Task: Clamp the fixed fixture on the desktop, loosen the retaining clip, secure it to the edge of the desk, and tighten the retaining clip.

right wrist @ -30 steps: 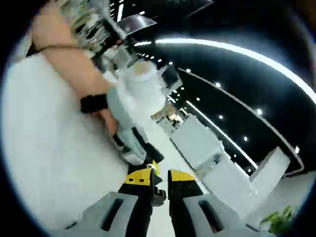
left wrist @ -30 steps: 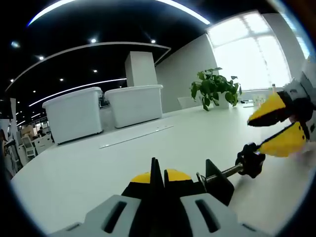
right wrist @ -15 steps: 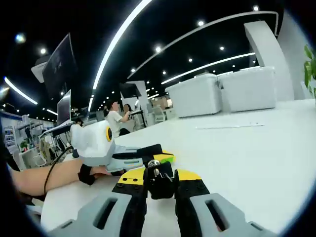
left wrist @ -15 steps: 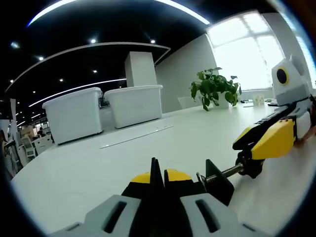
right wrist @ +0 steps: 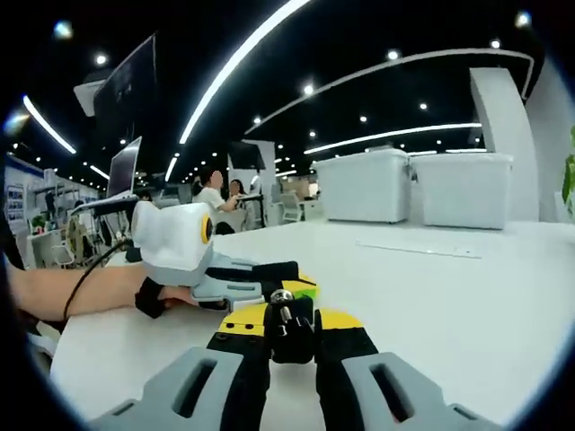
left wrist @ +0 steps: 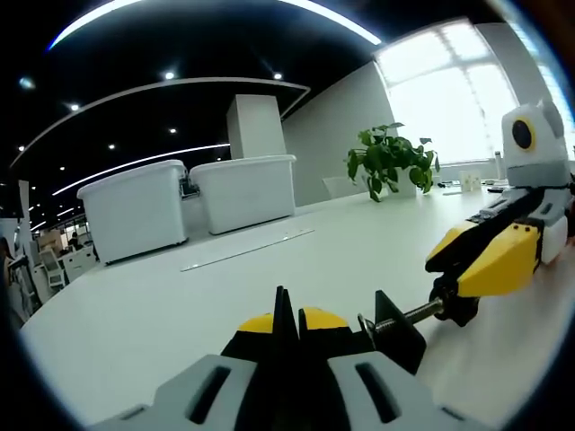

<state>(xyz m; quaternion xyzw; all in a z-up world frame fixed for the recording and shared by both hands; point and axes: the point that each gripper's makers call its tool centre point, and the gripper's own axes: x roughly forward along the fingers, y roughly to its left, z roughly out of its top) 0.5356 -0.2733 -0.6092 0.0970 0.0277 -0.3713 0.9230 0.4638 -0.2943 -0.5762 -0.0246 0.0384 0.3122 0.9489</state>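
— Where's the fixture?
— The black clamp fixture (left wrist: 395,330) lies on the white table (left wrist: 162,305), clenched in the left claw (left wrist: 289,325).
— And its screw?
— The screw knob (right wrist: 289,316) is pinched between the right claw (right wrist: 292,325) jaws.
— Anything else on the table?
— Two white bins (left wrist: 193,202) and a potted plant (left wrist: 391,162) toward the far edge.

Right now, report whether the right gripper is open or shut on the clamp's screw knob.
Shut: the right gripper has its jaws pressed against both sides of the black screw knob.
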